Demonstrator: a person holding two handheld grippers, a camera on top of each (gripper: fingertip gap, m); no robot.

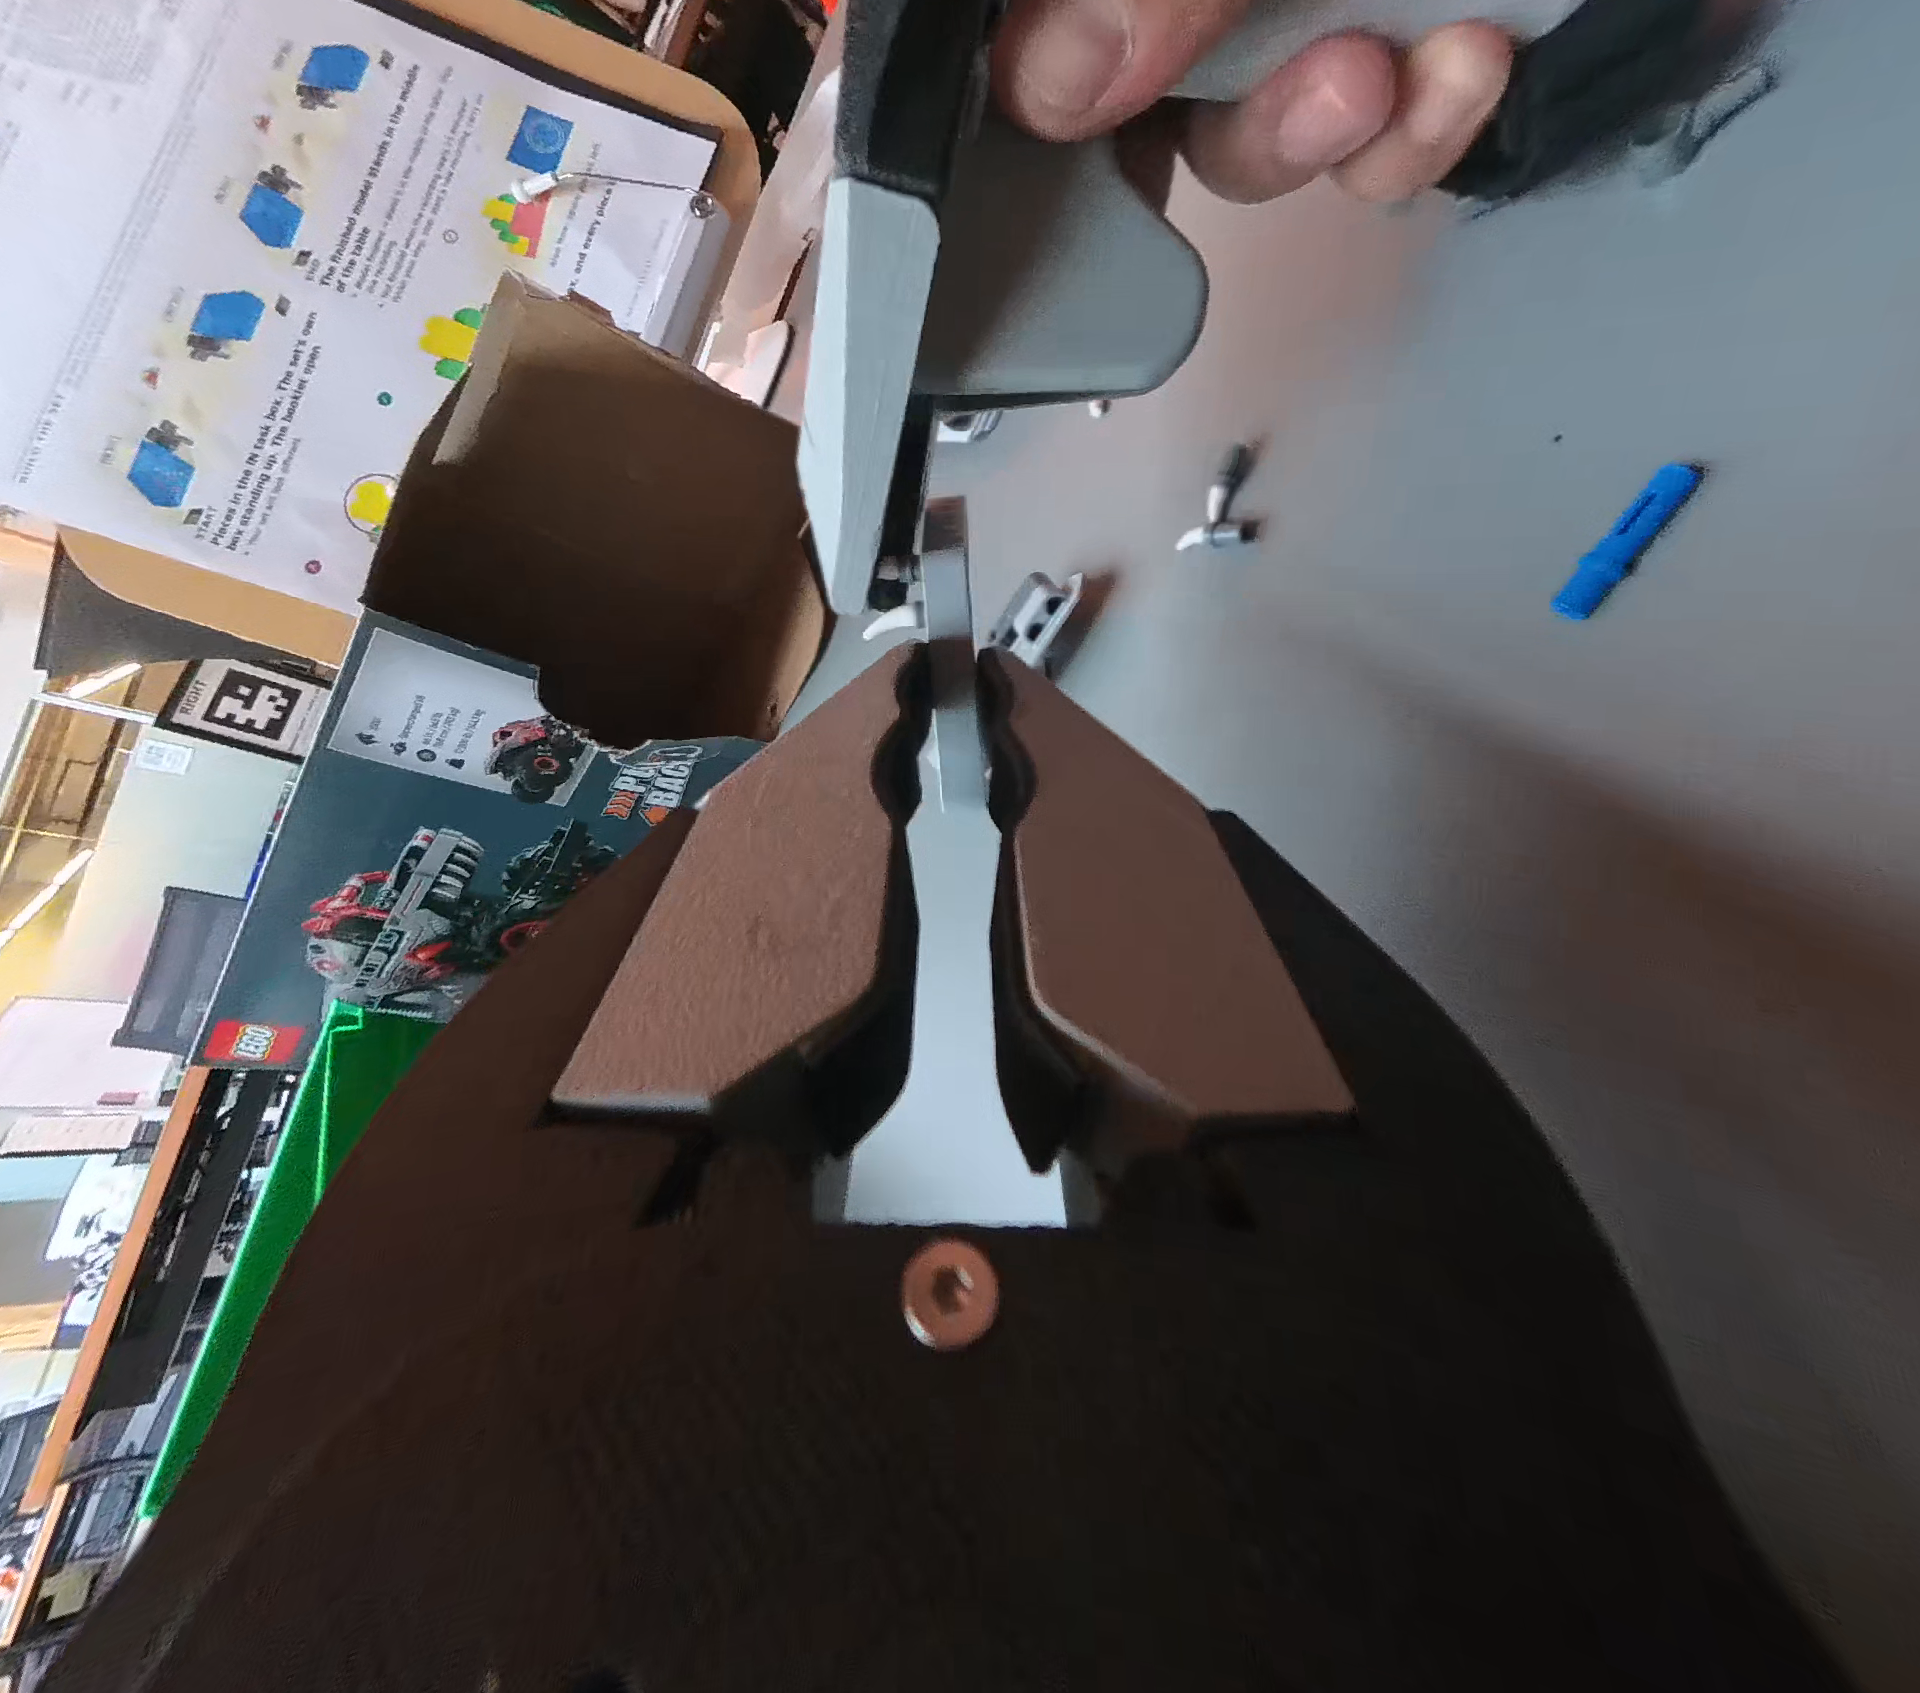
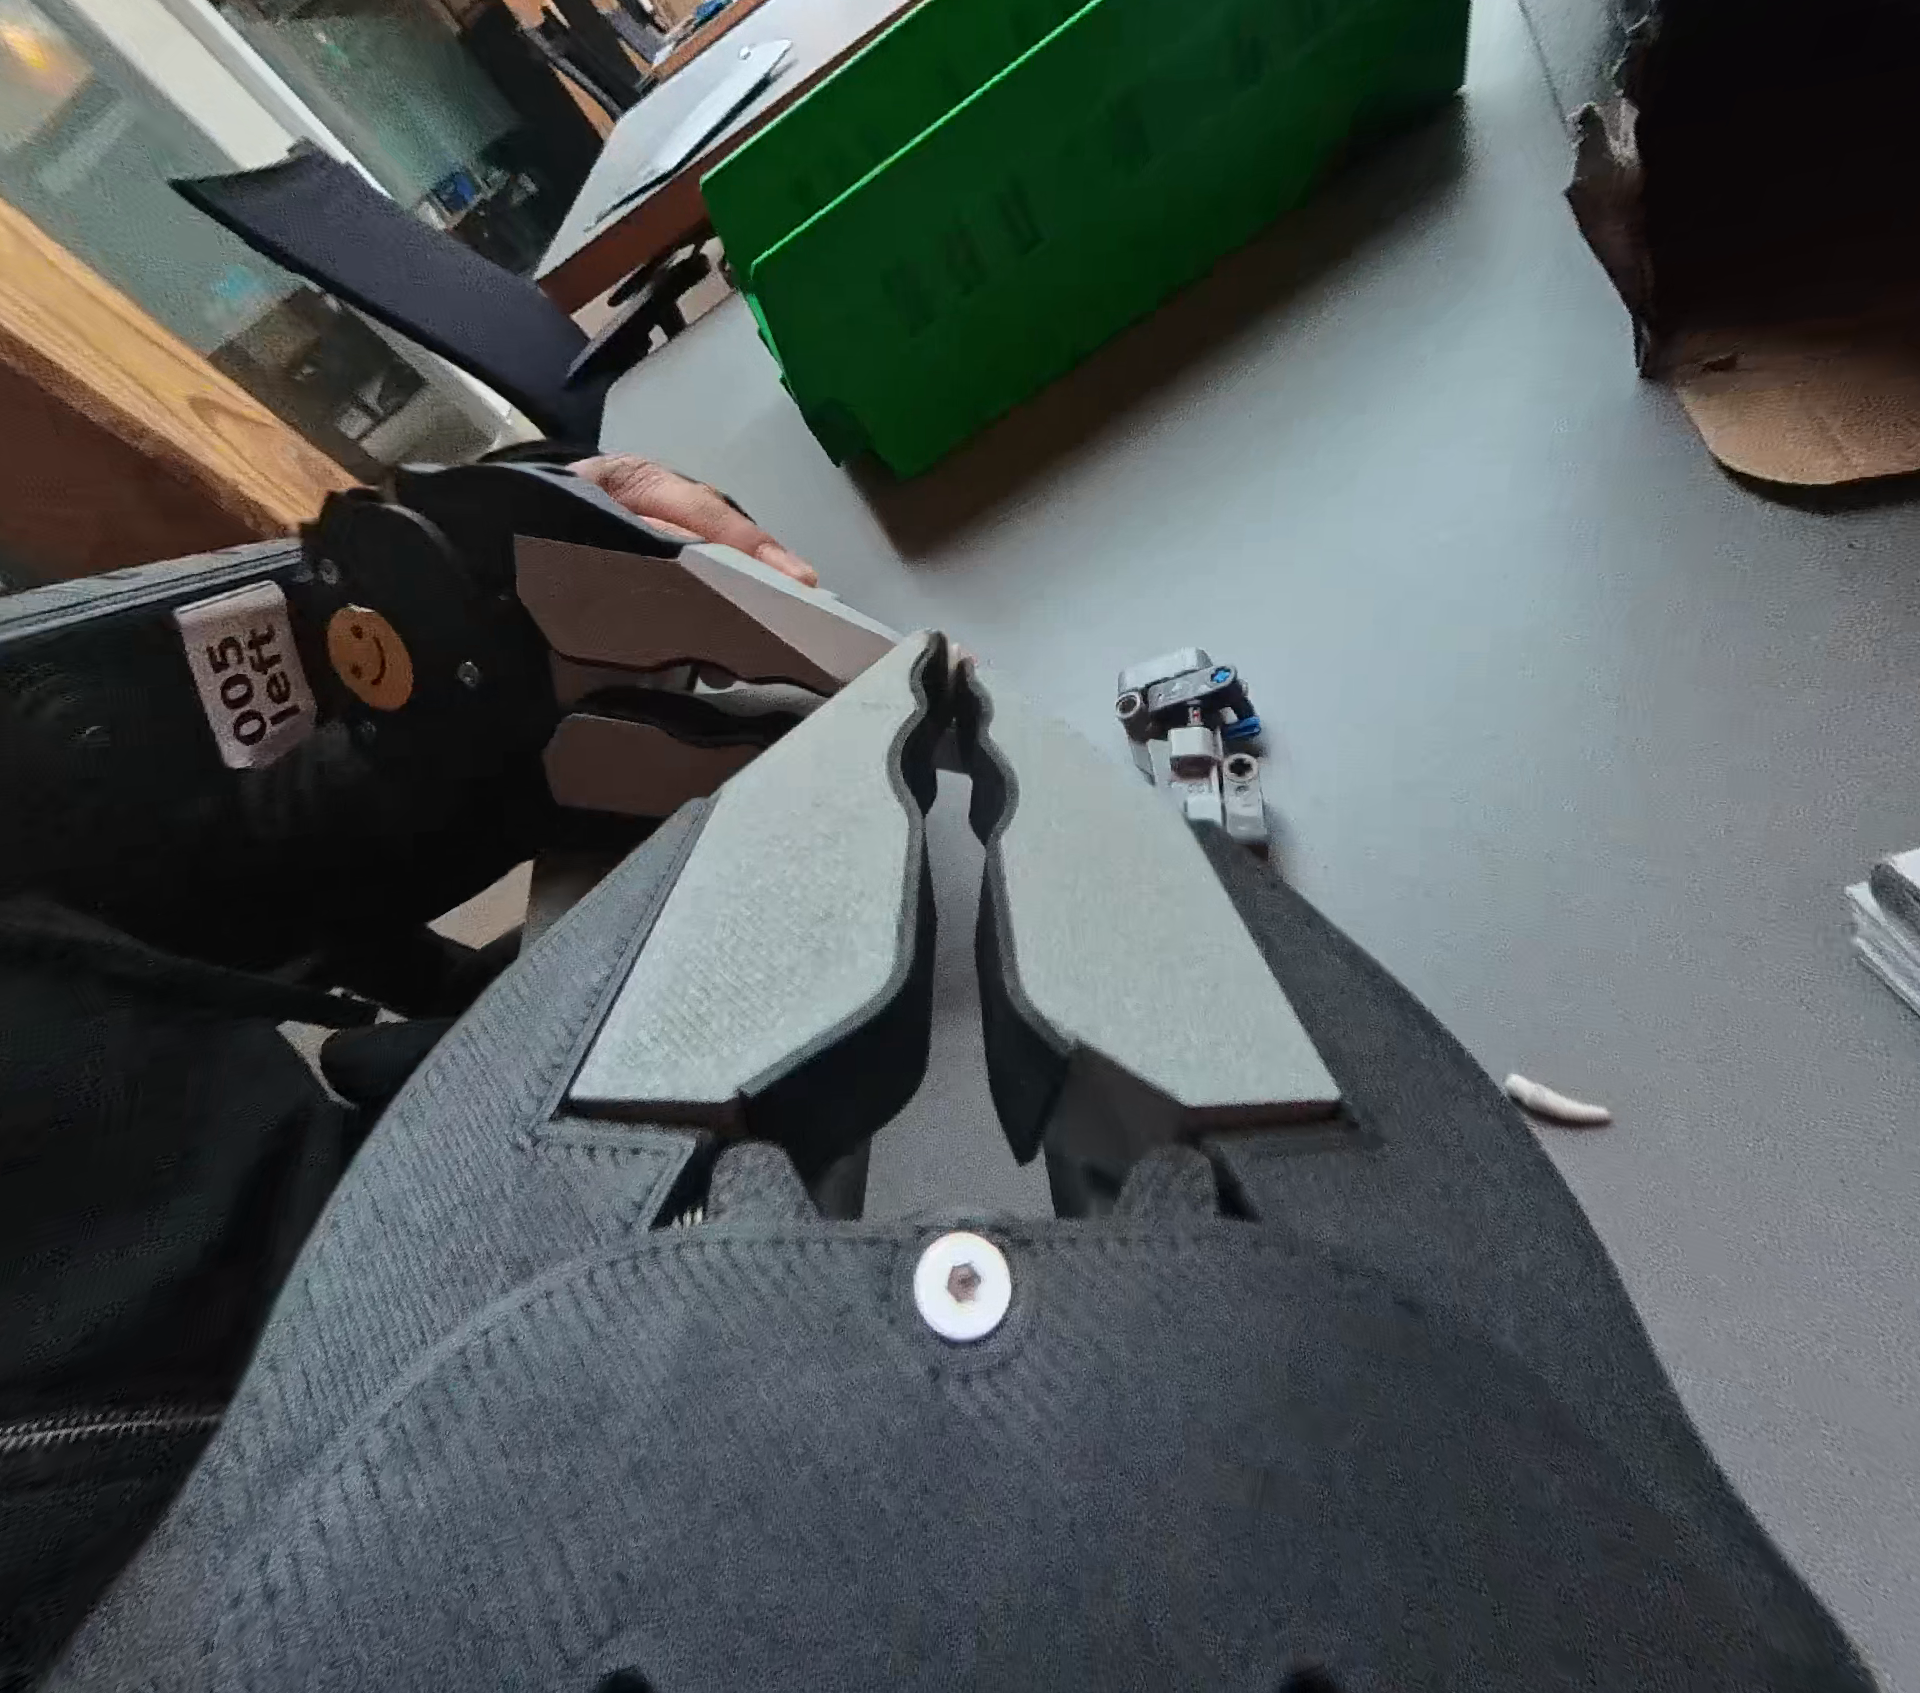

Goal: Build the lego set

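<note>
My left gripper [image 1: 951, 669] is shut on a flat light-grey lego piece [image 1: 948, 583] that sticks out past its tips. My right gripper [image 1: 888, 596] comes in from above, held by a hand, and its tips meet that piece. It is shut, and a small white tooth-shaped piece [image 1: 891, 623] shows at its tips. In the right wrist view the right gripper [image 2: 951, 679] is closed at the tips right against the left gripper [image 2: 810, 687]. A grey lego sub-assembly [image 2: 1195, 739] lies on the table just beyond; it also shows in the left wrist view [image 1: 1039, 620].
On the grey table [image 2: 1455, 552] lie a loose white tooth [image 2: 1558, 1101], small grey and white bits [image 1: 1226, 505] and a blue piece [image 1: 1626, 537]. A green bin [image 2: 1091, 137], an open cardboard box [image 1: 592, 521], the lego set box [image 1: 447, 864] and an instruction sheet [image 1: 260, 241] stand behind.
</note>
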